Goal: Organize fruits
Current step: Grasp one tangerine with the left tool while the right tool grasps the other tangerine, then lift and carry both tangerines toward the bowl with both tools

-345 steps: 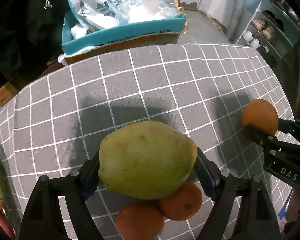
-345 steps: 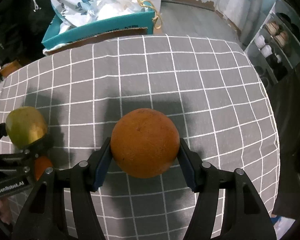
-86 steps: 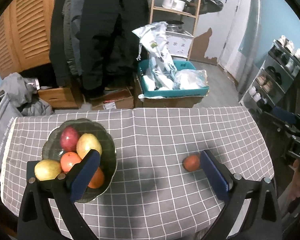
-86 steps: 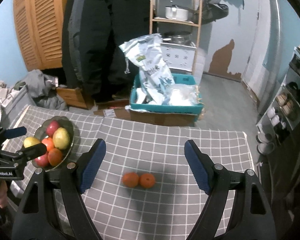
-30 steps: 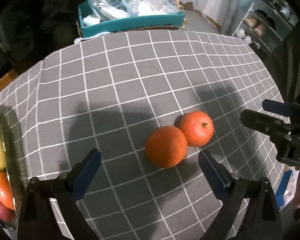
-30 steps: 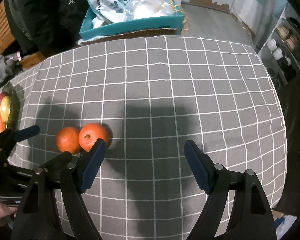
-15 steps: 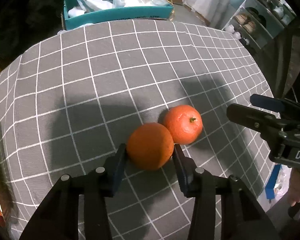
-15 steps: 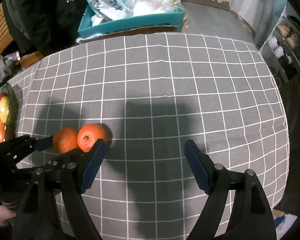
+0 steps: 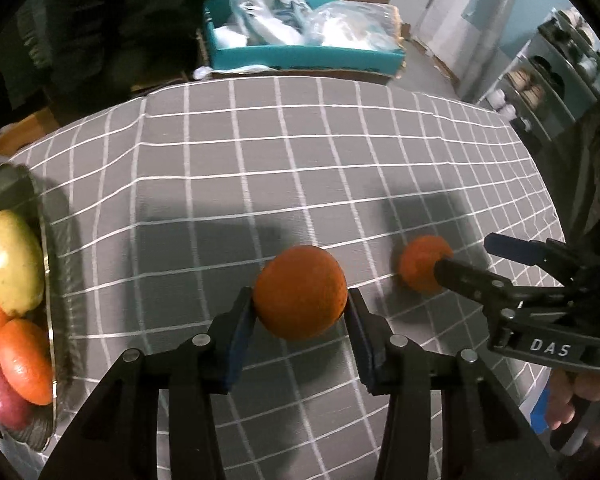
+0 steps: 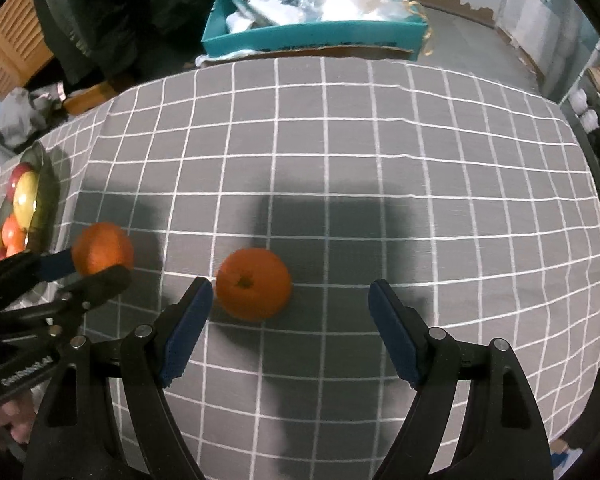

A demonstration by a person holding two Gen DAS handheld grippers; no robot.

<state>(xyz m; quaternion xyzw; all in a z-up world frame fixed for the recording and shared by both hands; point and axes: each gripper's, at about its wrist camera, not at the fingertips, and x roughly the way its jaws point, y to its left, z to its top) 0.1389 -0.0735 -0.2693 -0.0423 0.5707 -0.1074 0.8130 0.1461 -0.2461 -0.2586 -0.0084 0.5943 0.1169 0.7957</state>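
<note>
gripping one orange, lining up on the other

closing in on the last two loose fruits, i have my left gripper (image 9: pixel 300 316) clamped on an orange (image 9: pixel 300 298), its blue pads pressing both flanks; the fruit looks raised a little off the grey checked tablecloth (image 9: pixel 300 160), though i cannot be sure it is clear of it. my right gripper (image 10: pixel 290 304) hangs with its fingers wide apart and nothing between the pads. the second orange (image 10: pixel 253 284) sits on the cloth just inside the left finger (image 10: pixel 186 328), stem dimple facing the camera, off-centre in the gap, so i judge i need to shift left before closing.

further out, at the left edge of the cloth, the dark bowl (image 9: pixel 46 264) already carries a yellow-green mango (image 9: pixel 12 262), other orange fruits and something red; that part of the sorting looks done. what remains, as i read it, is carrying this held orange to the bowl, then seizing and moving the second. the bowl is well apart from both.

beyond the table's far edge a teal box (image 10: pixel 312 38) of plastic bags stands on the floor.
</note>
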